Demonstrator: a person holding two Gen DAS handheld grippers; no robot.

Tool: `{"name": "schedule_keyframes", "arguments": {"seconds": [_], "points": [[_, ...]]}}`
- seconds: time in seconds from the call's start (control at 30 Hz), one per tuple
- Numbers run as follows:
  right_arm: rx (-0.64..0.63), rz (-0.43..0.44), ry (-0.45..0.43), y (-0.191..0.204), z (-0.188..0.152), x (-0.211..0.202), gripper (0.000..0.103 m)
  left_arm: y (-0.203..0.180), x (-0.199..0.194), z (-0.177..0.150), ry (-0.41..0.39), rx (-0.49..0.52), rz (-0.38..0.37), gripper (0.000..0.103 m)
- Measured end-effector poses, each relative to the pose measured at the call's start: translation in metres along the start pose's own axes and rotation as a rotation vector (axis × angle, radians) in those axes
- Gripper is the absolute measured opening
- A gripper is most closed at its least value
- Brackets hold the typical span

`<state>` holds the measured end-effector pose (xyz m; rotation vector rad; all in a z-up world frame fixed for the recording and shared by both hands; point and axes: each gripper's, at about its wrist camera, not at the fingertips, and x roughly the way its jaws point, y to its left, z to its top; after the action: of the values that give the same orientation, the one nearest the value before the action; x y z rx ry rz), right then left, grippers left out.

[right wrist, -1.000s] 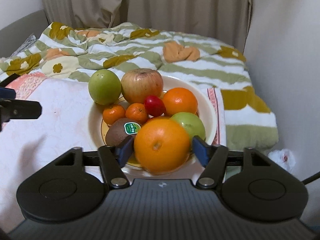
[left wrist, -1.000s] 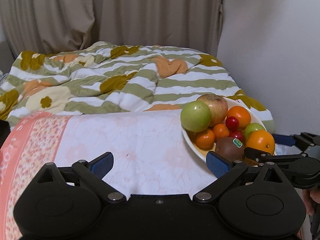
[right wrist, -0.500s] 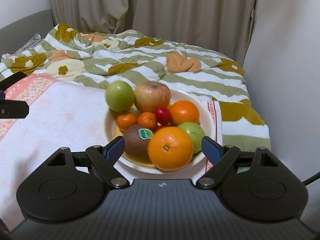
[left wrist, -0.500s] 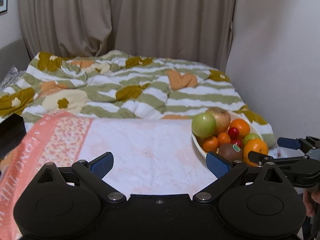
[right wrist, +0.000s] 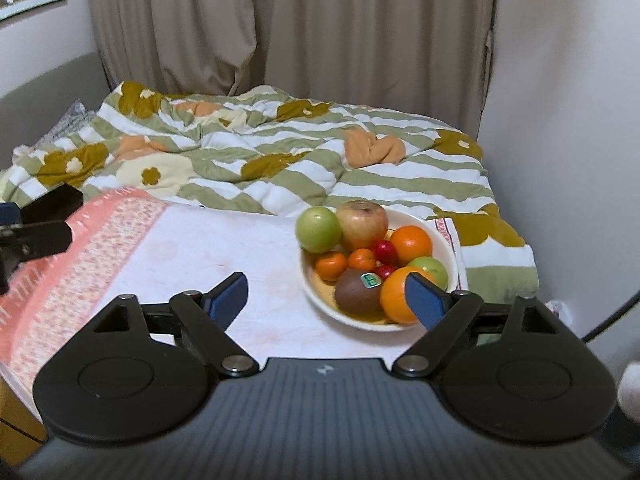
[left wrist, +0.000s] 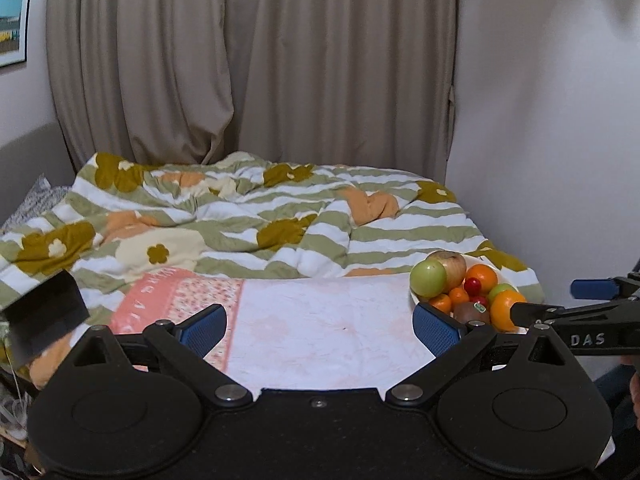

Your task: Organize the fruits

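Left wrist view. Left gripper [left wrist: 319, 326] spread wide, blue pads far apart, nothing between them; below it only the pale pink cloth [left wrist: 320, 320] on the bed. White bowl [left wrist: 486, 259] of fruit sits at about 3 o'clock from the gripper's centre, on the right end of that cloth, close to the wall. In the bowl: green apple [left wrist: 428, 278] at its 9 o'clock edge, reddish apple [left wrist: 452, 266] behind it, orange [left wrist: 482, 276] toward 1 o'clock, kiwi [left wrist: 471, 313] with a green sticker at 6 o'clock, a larger orange [left wrist: 503, 310] at 5 o'clock, partly hidden by the black finger of the right gripper [left wrist: 560, 300], which comes in from the right edge. Striped floral quilt [left wrist: 248, 216] at 12 o'clock, beige curtain [left wrist: 248, 60] behind.

Right wrist view. Right gripper [right wrist: 326, 298] also wide open, holding nothing; its right pad overlaps the large orange [right wrist: 394, 300] in frame, contact cannot be told. Bowl [right wrist: 434, 226] lies at 1 o'clock from the gripper's centre. Green apple [right wrist: 318, 229] and reddish apple [right wrist: 362, 224] at the bowl's far rim, two small tangerines [right wrist: 331, 266] mid-bowl, red cherry-sized fruit [right wrist: 385, 251] beside the far orange [right wrist: 411, 245], kiwi [right wrist: 357, 296] at the near rim. Left gripper's black finger [right wrist: 36, 224] shows at 9 o'clock, over the cloth's patterned pink border [right wrist: 92, 256].
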<state>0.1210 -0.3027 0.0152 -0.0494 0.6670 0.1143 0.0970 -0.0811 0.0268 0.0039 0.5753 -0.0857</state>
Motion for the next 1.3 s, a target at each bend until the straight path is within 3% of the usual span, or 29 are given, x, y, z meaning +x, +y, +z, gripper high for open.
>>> {"name": "schedule_keyframes", "arguments": {"seconds": [0.37,0.6,1.3], "points": [[0.051,-0.063,0.028,0.034,-0.026,-0.047,0.103,0.025,-0.031,-0.025,0.019,0.046,0.018,0.103],[0.076,-0.079,0.059,0.039,-0.04,-0.055,0.103,0.035,-0.039,-0.038,0.051,0.029,0.021,0.103],[0.096,-0.08,0.069,0.044,-0.046,-0.061,0.103,0.043,-0.048,-0.046,0.047,0.018,0.042,0.103]]}}
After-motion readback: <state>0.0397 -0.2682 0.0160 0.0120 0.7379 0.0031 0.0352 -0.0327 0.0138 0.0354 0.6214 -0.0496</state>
